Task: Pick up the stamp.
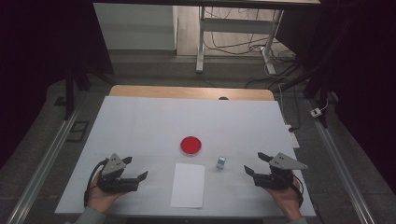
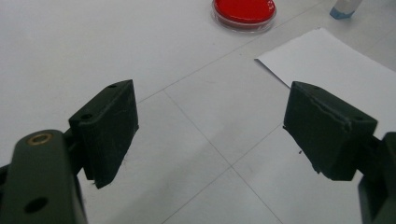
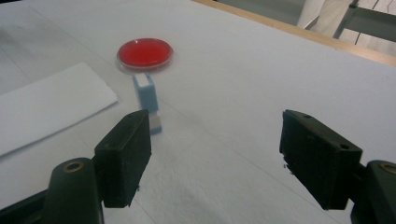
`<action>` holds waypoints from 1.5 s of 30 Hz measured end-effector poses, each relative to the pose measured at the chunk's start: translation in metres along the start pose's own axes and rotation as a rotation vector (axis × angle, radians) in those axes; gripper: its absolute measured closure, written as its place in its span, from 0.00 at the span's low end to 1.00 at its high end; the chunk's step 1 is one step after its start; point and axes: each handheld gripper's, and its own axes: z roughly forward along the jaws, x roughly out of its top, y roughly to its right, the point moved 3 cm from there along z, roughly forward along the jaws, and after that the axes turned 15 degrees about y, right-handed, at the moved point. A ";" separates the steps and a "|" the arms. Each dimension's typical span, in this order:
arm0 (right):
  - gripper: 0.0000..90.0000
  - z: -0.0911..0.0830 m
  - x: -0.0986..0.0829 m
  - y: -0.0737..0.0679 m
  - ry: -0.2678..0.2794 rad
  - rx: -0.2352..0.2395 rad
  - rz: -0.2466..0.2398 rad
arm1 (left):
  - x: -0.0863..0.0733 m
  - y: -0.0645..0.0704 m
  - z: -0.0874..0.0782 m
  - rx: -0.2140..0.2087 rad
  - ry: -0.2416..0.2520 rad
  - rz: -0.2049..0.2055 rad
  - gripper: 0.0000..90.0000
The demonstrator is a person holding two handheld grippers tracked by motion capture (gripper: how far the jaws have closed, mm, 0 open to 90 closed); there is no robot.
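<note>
Two containers on the white table [image 1: 140,121]: a round clear petri dish [image 1: 191,145] and a small upright vial [image 1: 221,162]. Petri dish holds a flat, even red fill right out to its clear rim; it sits mid-table, just beyond the far edge of the paper sheet [image 1: 188,185]. In the left gripper view the dish [image 2: 243,13] is at the top, beyond the sheet's corner [image 2: 336,65].

Vial: pale blue body, whitish lower end, clear square-looking top; contents can't be made out. It stands off the sheet's far right corner, near the dish but apart from it. In the right gripper view the vial [image 3: 147,100] stands in line between the dish [image 3: 145,53] and the left-hand jaw, its base partly hidden behind that jaw; whether it touches the jaw, can't tell.

Paper sheet: plain white rectangle, lying flat, long side running away from the person, between the two grippers.

Left gripper [image 1: 137,169]: jaws spread wide, nothing between them, just bare table and seam lines in its own view. It sits left of the sheet, held in the person's left hand [image 1: 100,196].

Right gripper [image 1: 256,164]: jaws also wide apart, gripping nothing. It sits right of the vial, near it, held in the right hand [image 1: 287,198].
</note>
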 end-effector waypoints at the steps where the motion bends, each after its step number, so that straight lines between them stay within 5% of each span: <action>1: 0.28 0.000 0.000 0.000 0.000 0.000 0.000 | 0.000 0.000 0.000 0.000 0.000 0.000 0.20; 19: 0.29 0.033 0.038 -0.022 0.019 0.067 -0.015 | 0.001 0.003 0.001 0.002 0.000 0.009 0.21; 31: 0.30 0.043 0.031 -0.027 -0.004 0.108 -0.005 | -0.001 0.003 0.004 -0.002 -0.006 0.015 0.21; 45: 0.33 0.073 0.015 -0.043 -0.107 0.152 -0.031 | -0.001 0.005 0.005 0.003 -0.014 0.025 0.21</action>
